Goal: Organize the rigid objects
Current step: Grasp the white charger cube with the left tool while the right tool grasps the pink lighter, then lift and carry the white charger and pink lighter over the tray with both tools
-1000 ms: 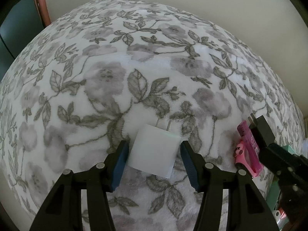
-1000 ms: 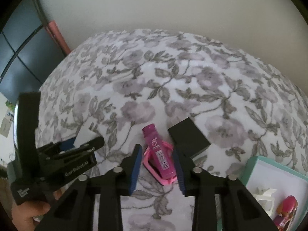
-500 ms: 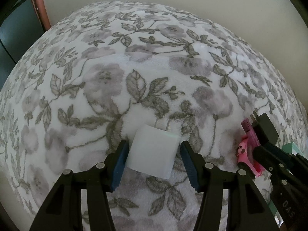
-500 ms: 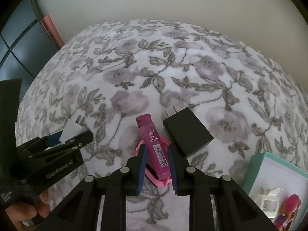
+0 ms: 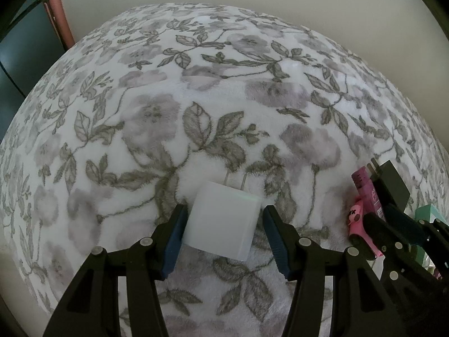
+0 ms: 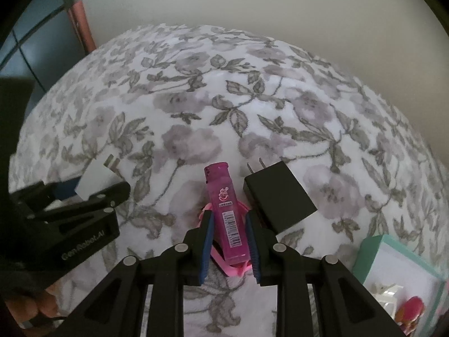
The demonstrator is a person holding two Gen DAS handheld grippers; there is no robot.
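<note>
Closed in since a second ago: right hand-held gripper (image 6: 228, 241) now pinching pink lighter (image 6: 226, 210) beside black charger (image 6: 277, 193). Left hand-held gripper (image 5: 221, 236) spread around white charger (image 5: 221, 224) on floral blanket (image 5: 196, 98). In teal box (image 6: 393, 250), blurry toys, perhaps.

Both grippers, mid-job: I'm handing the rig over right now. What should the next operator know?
Left gripper: open, fingers either side of the white charger on the floral blanket, not clamped.
Right gripper: fingers close around the pink lighter; whether they grip it is unclear. The lighter lies over a pink clip.
Black charger lies just right of the lighter, untouched.
Teal box at lower right already holds a few small items.
Left: the two chargers, lighter and clip are still on the blanket, presumably bound for the box.
</note>
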